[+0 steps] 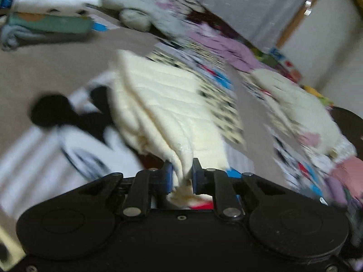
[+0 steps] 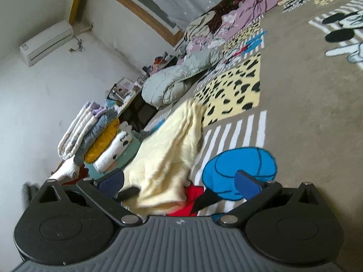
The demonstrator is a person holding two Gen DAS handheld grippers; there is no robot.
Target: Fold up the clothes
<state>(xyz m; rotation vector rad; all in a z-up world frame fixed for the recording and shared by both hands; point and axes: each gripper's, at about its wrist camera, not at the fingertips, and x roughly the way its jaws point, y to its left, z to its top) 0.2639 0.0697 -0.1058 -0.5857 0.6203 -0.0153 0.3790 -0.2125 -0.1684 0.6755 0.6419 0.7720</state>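
Two hand-held grippers work over a bed covered by a cartoon-print blanket [image 2: 295,104]. The left hand-held gripper [image 1: 182,172] has its blue pads closed tight on a bunched edge of a cream quilted garment [image 1: 163,104], which fans out from the jaws across the blanket. The right hand-held gripper [image 2: 181,183] is spread wide, gripping nothing; the same cream garment [image 2: 168,156] lies crumpled between its fingers. A stack of folded clothes [image 2: 99,140] sits near the wall, with a grey padded jacket [image 2: 179,79] heaped further along.
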